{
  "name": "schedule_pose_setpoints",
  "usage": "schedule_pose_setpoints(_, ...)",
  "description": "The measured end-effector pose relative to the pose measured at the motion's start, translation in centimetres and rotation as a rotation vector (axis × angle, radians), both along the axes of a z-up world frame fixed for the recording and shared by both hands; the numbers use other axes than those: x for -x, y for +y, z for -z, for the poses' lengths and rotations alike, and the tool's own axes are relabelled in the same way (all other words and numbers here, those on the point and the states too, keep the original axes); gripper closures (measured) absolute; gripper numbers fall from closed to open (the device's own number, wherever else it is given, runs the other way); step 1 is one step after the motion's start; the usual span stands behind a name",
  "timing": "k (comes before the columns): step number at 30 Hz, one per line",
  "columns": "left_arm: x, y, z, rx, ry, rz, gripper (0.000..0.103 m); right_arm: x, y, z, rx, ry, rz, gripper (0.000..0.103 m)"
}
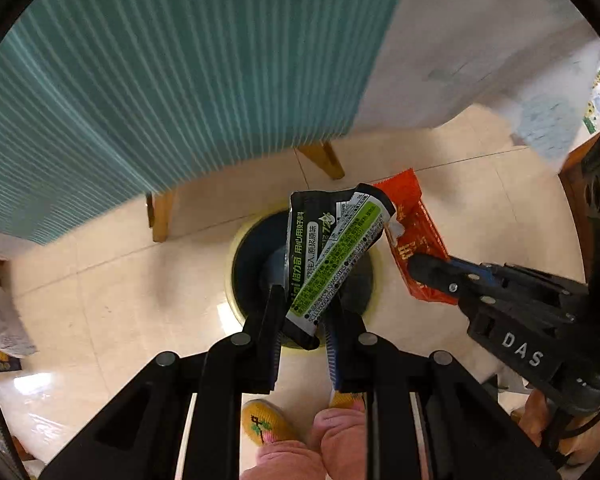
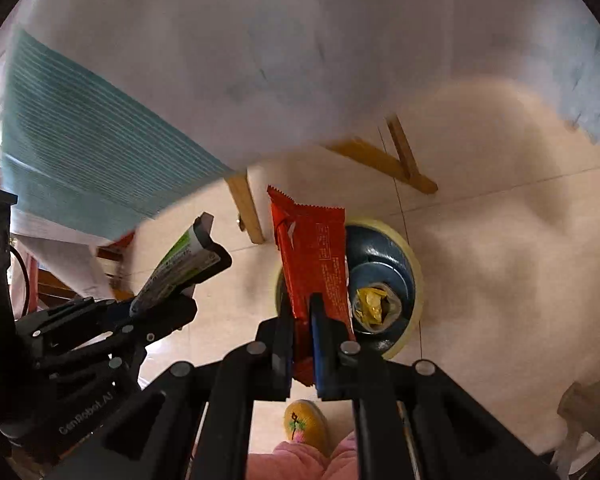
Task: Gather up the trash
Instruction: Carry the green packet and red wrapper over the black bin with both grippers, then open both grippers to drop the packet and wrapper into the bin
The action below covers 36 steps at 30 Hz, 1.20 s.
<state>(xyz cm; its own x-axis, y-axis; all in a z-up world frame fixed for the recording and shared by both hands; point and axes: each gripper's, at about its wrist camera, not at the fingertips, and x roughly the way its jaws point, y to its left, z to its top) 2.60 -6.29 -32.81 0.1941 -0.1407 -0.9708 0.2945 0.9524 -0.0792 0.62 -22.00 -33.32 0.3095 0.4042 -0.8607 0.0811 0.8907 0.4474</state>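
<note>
Left wrist view: left gripper jaws clamped on black-and-green wrapper, long axis pointing away, directly above bin mouth. Right gripper jaws pinching red wrapper, overlapping bin near rim, slightly off centre.

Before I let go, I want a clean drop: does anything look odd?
Nothing stands out. The left gripper holds the black wrapper and the right gripper the red wrapper, both above the bin.
</note>
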Motion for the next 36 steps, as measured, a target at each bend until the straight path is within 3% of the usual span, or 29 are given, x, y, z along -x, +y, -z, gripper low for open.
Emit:
schedule_pose_setpoints(10, -1.7, -0.1, 8.6, -0.012, 0.018, 0.016, 0.084, -1.8, 1.0, 9.2, -0.001, 0.072, 0.007, 0.095)
schedule_pose_setpoints(15, -2.9, -0.7, 10.5, -0.01, -0.011, 0.026, 0.063, -2.9, 1.4, 12.2, 0.007, 0.096, -0.015, 0.093)
schedule_pose_setpoints(17, -3.1, -0.8, 11.2, -0.009, -0.013, 0.022, 0.045, -3.2, 1.4, 12.9, 0.028, 0.105, -0.03, 0.093)
schedule_pose_setpoints(19, -3.5, -0.7, 11.6, -0.002, -0.023, 0.017, 0.04, -3.3, 1.4, 13.3, 0.04, 0.108, -0.04, 0.089)
schedule_pose_setpoints(21, -3.7, -0.6, 11.8, -0.002, -0.034, 0.007, 0.035, -3.3, 1.3, 13.4, 0.044, 0.105, -0.036, 0.075)
schedule_pose_setpoints(24, -4.2, 0.0, 11.8, 0.007, -0.031, -0.013, 0.019, -3.5, 0.9, 13.8, 0.035, 0.099, -0.024, 0.058)
schedule_pose_setpoints(30, -3.6, 1.4, 9.4, 0.007, -0.056, -0.061, 0.017, -3.6, 1.1, 13.3, 0.053, 0.074, -0.026, 0.054)
schedule_pose_setpoints(36, -2.6, 3.0, 5.5, 0.006, -0.09, -0.087, 0.017, -2.6, 1.7, 9.2, 0.08, 0.021, -0.002, 0.054)
